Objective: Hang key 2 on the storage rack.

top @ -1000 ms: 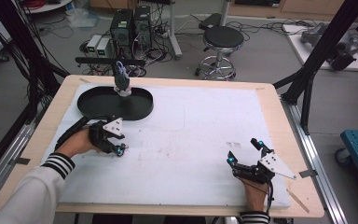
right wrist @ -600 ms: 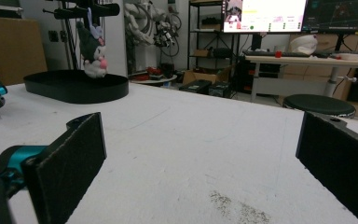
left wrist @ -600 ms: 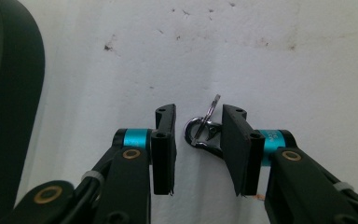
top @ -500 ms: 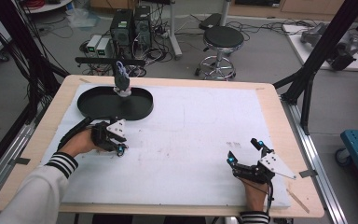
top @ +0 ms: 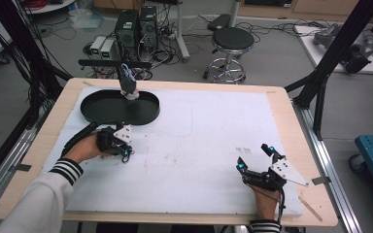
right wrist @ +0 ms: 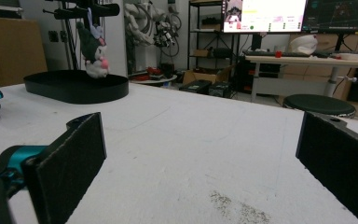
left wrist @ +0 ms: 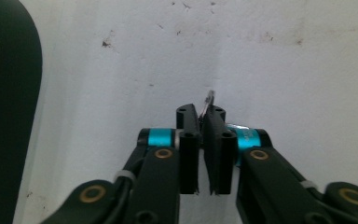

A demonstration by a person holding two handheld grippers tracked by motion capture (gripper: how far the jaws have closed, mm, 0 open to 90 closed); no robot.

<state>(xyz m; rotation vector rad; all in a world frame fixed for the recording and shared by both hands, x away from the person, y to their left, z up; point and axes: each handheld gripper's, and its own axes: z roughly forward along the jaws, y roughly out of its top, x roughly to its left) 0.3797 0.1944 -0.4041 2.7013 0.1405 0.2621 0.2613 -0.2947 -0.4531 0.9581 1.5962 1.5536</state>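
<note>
Left gripper (left wrist: 205, 140) low over white foam table cover (top: 209, 145), just in front of black oval tray (top: 119, 108). Its jaws have just been closing, now pinched on small thin silvery metal piece (left wrist: 208, 100) that pokes up between pad tips; what piece is, cannot tell. Right gripper (top: 255, 158) rests near front right of cover, well apart from left, jaws spread wide, nothing between. Dark plush toy with pink face (right wrist: 93, 49) hangs from black bar above tray.
</note>
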